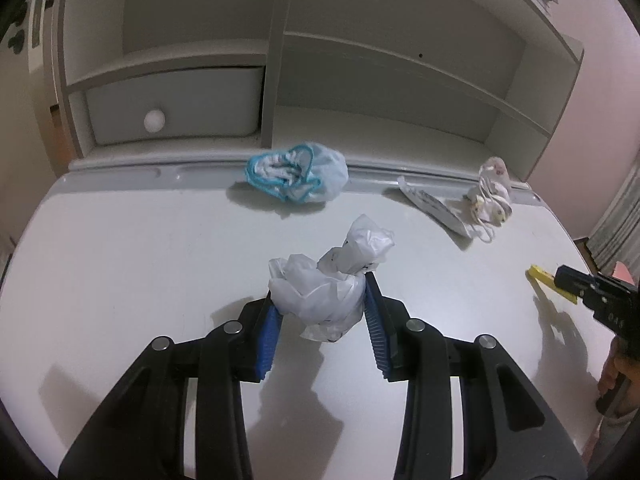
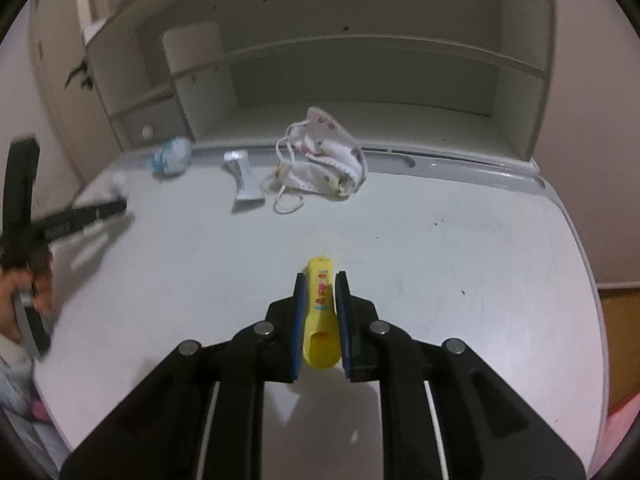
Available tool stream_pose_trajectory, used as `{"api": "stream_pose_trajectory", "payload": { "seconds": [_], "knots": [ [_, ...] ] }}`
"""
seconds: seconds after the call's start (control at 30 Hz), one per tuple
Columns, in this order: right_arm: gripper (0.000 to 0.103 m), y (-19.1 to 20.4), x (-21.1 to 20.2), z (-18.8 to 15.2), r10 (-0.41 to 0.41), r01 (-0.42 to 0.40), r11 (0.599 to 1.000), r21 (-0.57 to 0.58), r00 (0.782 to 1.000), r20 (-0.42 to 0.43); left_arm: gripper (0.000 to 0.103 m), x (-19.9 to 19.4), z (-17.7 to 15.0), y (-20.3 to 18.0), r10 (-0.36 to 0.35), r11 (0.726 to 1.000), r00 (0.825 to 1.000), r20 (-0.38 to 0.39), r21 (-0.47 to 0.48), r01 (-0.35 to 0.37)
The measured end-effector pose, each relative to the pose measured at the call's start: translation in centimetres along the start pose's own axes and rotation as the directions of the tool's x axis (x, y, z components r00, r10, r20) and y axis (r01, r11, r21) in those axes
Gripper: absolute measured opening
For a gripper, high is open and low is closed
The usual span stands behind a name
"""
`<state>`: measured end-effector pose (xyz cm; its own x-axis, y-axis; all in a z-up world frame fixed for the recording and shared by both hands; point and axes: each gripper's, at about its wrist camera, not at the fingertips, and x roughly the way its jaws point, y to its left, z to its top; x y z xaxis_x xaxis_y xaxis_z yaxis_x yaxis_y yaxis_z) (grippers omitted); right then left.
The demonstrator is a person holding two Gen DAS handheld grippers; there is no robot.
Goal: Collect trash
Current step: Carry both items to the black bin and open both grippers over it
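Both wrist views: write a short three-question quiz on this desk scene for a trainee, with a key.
1. True or false: the right gripper is shut on the yellow tube.
2. What does the left gripper hold? A) the face mask B) the crumpled white plastic bag C) the blue-trimmed wad
3. Fill in: the flat white wrapper lies on the desk beside the ____.

Key: 1 true; 2 B; 3 face mask.
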<state>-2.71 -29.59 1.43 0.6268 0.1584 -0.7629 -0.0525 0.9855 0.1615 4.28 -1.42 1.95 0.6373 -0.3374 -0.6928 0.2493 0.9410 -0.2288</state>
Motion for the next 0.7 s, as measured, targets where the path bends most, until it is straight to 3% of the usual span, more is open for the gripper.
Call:
{"api": "stream_pose_trajectory", "payload": {
  "seconds": [0.13,0.33,0.4,0.47,0.5,0.53,0.57,0.6,0.63,0.7],
  "knots": [
    [0.013,-0.4,0.2,0.1,-0.007,0.007,1.000,0.020,1.000,-0.015,0.038,-0.2,-0.2,0.2,0.004,1.000,1.000,-0.009,0.009,-0.004],
    [0.014,0.7,1.5,-0.4,-0.057,0.053,0.998,-0.038,0.993,-0.103,0.038,1.5,-0.9,-1.6,-0.007,1.000,0.999,-0.035,0.017,0.008],
    [0.022,1.0,1.5,-0.4,-0.056,0.050,0.997,-0.054,0.993,-0.108,0.038,1.5,-1.0,-1.7,-0.007,1.000,0.999,-0.036,0.019,0.007],
    [0.058,1.3,1.8,-0.4,-0.049,0.040,0.997,-0.072,0.990,-0.132,0.038,1.6,-1.0,-1.7,-0.007,1.000,0.999,-0.040,0.016,0.008],
    [0.060,1.7,2.1,-0.4,-0.067,0.053,0.993,-0.101,0.987,-0.143,0.038,1.7,-1.0,-1.6,-0.009,1.000,0.999,-0.044,0.013,0.009],
    [0.060,2.3,2.3,-0.4,-0.096,0.074,0.987,-0.141,0.984,-0.153,0.038,1.8,-1.0,-1.5,-0.010,1.000,0.999,-0.049,0.011,0.011],
    [0.053,2.3,2.5,-0.2,-0.091,0.069,0.989,-0.132,0.982,-0.164,0.038,1.8,-1.0,-1.5,-0.012,1.000,0.999,-0.052,0.009,0.012],
    [0.038,2.3,2.5,0.1,-0.098,0.077,0.988,-0.132,0.981,-0.165,0.038,1.9,-1.0,-1.5,-0.015,1.000,0.998,-0.054,0.008,0.015],
    [0.013,2.1,2.6,0.4,-0.083,0.064,0.991,-0.113,0.982,-0.172,0.038,1.9,-1.0,-1.4,-0.017,1.000,0.998,-0.054,0.007,0.017],
    [0.013,2.2,2.8,0.5,-0.088,0.067,0.990,-0.123,0.980,-0.176,0.038,1.8,-1.1,-1.5,-0.012,1.000,0.999,-0.044,0.012,0.013]
  ]
}}
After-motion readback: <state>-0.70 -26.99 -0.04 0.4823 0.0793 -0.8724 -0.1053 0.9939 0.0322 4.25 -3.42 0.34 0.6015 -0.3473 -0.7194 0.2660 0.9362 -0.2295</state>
